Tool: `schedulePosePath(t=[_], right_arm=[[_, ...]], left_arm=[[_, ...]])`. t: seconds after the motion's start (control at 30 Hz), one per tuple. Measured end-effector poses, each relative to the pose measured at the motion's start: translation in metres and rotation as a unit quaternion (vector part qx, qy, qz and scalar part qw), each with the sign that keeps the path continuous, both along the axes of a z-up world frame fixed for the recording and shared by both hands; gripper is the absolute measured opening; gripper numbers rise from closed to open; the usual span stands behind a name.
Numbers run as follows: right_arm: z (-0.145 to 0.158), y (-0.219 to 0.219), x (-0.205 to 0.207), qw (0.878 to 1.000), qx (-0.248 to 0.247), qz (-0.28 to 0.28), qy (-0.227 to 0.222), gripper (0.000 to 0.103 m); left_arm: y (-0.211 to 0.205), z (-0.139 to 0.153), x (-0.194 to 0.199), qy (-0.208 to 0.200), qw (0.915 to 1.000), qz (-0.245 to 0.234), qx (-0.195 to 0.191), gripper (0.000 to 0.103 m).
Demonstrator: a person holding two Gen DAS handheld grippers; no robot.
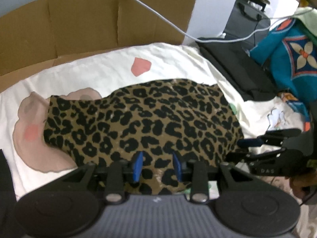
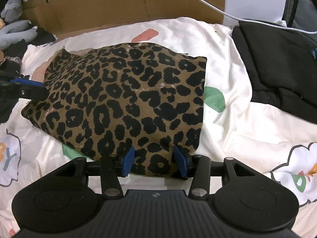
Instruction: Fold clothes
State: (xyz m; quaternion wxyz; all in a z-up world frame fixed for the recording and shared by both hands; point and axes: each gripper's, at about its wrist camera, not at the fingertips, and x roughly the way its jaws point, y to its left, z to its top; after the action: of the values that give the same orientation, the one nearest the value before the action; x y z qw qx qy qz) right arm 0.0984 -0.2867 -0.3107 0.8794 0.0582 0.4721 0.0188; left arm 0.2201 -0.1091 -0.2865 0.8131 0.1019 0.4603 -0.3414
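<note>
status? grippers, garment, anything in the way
Left gripper and right gripper: jaws apart over leopard garment's near edge. Garment folded on sheet. Black clothes alongside, clear.

A: Garment (image 2: 126, 101) lies on the bedspread (image 2: 227, 130), cardboard (image 2: 122, 2) behind it.
B: Dark clothes (image 2: 277, 65) to its right, cable (image 2: 218, 10) running above them.

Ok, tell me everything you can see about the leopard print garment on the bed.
The leopard print garment looks like a knit, tan with black spots. It lies folded into a rough rectangle, fairly flat, on the cream printed bedsheet. Its near edge sits between the open fingers of both the left gripper and right gripper; neither visibly pinches it.
</note>
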Motion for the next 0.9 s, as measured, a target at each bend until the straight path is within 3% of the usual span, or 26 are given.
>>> schedulePosePath(t=[0.4, 0.73, 0.9], right_arm=[[0.000, -0.002, 0.000, 1.000, 0.001, -0.001, -0.002, 0.052], [0.004, -0.009, 0.000, 1.000, 0.010, -0.004, 0.002, 0.052], [0.022, -0.020, -0.016, 0.999, 0.039, -0.023, 0.004, 0.052]], left_arm=[[0.009, -0.036, -0.008, 0.014, 0.9977, -0.020, 0.063, 0.035], [0.041, -0.040, -0.003, 0.006, 0.9958, 0.011, 0.091, 0.036], [0.063, -0.037, -0.002, 0.039, 0.9949, 0.055, 0.075, 0.035]])
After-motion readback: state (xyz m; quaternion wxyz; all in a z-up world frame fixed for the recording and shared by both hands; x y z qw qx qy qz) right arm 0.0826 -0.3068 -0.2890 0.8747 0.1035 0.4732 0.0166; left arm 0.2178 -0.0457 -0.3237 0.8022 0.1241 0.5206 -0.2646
